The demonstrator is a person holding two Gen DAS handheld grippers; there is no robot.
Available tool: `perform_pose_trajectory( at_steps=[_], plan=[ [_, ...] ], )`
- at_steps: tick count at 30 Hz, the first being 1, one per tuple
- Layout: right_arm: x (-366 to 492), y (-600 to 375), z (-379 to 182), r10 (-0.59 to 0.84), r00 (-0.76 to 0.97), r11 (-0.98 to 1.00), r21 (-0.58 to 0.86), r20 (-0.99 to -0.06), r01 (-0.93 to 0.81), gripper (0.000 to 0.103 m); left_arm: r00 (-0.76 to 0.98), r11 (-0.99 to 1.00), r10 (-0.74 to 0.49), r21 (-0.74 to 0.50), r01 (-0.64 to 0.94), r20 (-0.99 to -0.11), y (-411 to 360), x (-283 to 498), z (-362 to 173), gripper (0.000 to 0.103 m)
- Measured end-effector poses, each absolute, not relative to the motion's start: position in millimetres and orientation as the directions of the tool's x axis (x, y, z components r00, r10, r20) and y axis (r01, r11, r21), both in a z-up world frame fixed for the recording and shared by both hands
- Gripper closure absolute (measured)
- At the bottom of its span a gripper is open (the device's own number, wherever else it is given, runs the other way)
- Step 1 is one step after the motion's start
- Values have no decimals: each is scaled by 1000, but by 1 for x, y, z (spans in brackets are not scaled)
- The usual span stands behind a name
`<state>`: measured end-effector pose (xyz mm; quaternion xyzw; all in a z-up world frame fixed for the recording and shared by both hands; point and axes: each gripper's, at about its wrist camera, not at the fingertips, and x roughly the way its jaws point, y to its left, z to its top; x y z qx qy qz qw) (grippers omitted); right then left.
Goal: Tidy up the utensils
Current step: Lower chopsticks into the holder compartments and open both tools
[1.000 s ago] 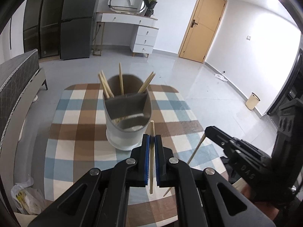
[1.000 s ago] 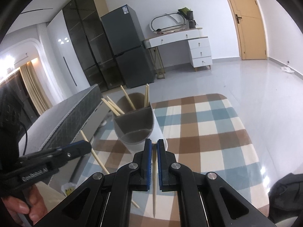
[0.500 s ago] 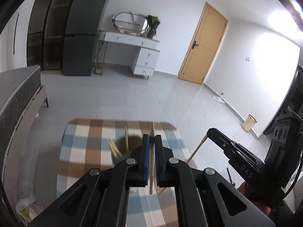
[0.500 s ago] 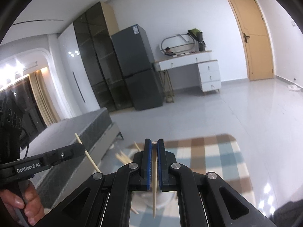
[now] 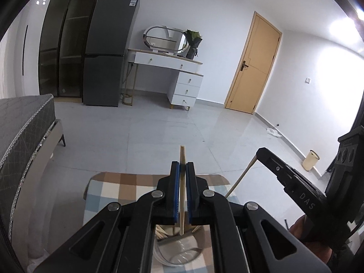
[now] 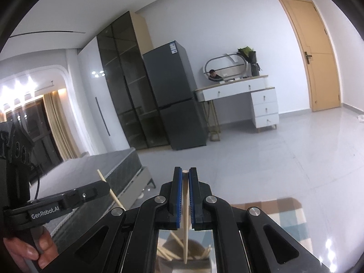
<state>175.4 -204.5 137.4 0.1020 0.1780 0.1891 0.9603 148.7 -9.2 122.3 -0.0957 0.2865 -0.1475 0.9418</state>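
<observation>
Since a second earlier both claws had risen, and the holder (image 5: 175,248) had dropped to the frame's bottom edge. The left claw (image 5: 182,170) and right claw (image 6: 185,177) each stayed clamped on a chopstick (image 5: 182,195) above the checked tabletop (image 5: 109,186); grey floor (image 5: 159,132), fridge (image 5: 109,50) and door (image 5: 252,66) lay beyond.

light: we see an evenly lit, cool room | source: ceiling lamp (image 5: 341,26) flares at upper right, warm spots (image 6: 16,88) at left | glare: sheen on floor (image 6: 318,150) | distortion: we note strong fisheye bending, black corners | focus: sharp, no motion blur
</observation>
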Motion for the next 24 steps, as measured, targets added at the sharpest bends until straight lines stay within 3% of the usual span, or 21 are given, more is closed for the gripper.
perform_pose_trajectory(
  at_steps=[24],
  plan=[
    [183, -183, 74, 375, 837, 927, 171, -398, -334, 98, 743, 936, -338, -290, 201, -577, -7, 165, 72, 102]
  ],
)
